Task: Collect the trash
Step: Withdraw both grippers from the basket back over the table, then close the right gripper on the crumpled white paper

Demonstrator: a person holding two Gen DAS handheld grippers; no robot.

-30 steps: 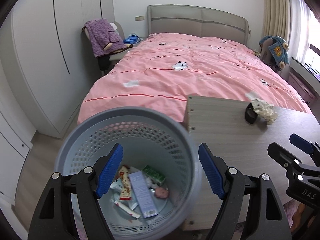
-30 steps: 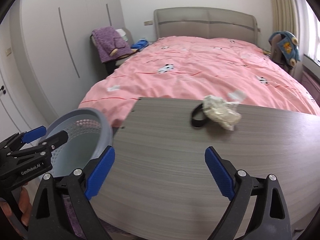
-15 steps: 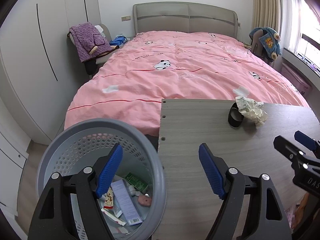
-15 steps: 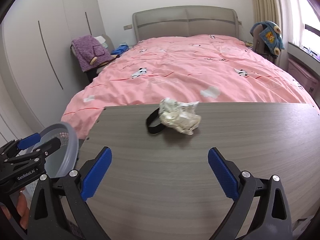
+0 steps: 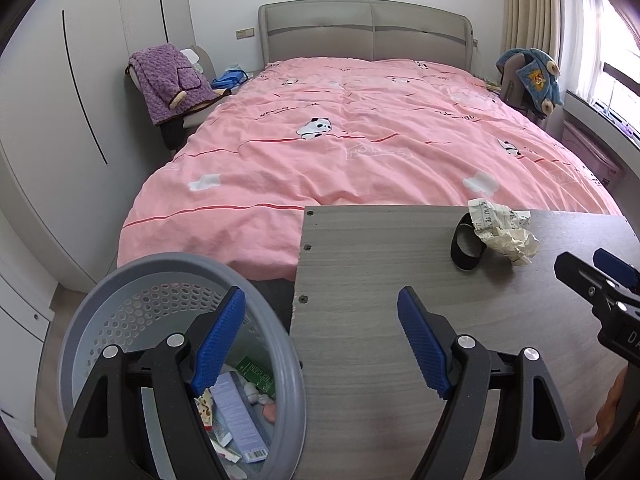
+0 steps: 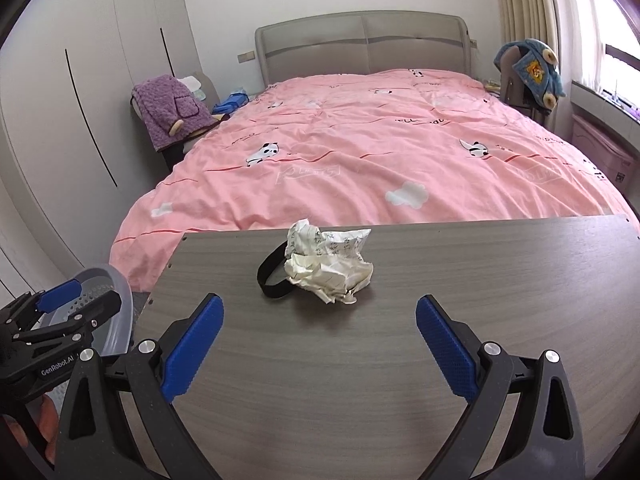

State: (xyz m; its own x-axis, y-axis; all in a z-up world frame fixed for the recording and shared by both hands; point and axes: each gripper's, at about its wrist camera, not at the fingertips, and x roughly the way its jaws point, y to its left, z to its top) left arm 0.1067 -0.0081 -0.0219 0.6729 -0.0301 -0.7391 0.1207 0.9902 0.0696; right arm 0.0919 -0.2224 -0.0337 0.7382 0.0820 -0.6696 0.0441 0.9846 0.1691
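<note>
A white wardrobe (image 5: 60,128) with flat doors and thin dark slot handles fills the left wall. The bed (image 6: 360,152) takes up most of the room: a grey padded headboard (image 6: 360,44) in two panels, and a rumpled pink duvet printed with pandas, white clouds and thin red lines; its lettering is too small to read. Beige pleated curtains (image 6: 520,8) hang at the bright window on the right. A fuzzy purple garment (image 5: 172,80) is draped over a chair left of the bed, and a blue plush jacket (image 6: 532,68) with a yellow patch over another on the right.

At the foot of the bed stands a table (image 6: 360,360) of grey wood-grain laminate, matte, with small screw holes along its left edge. Beside that edge sits a round grey plastic basket (image 5: 132,280), its wall perforated, holding cartons, wrappers and a pink scrap.

The trash, a crumpled paper ball (image 6: 332,264), off-white with faint handwriting, lies on the table near its far edge, touching a black band (image 6: 272,280) curled into a loop on its left.

The left gripper (image 5: 320,344) hangs wide open and empty, one ribbed blue pad over the basket, the other over the table. It carries the label "GenRobot.AI". The right gripper (image 6: 318,348) is also spread wide with nothing between its pads, low over the table short of the paper ball.
</note>
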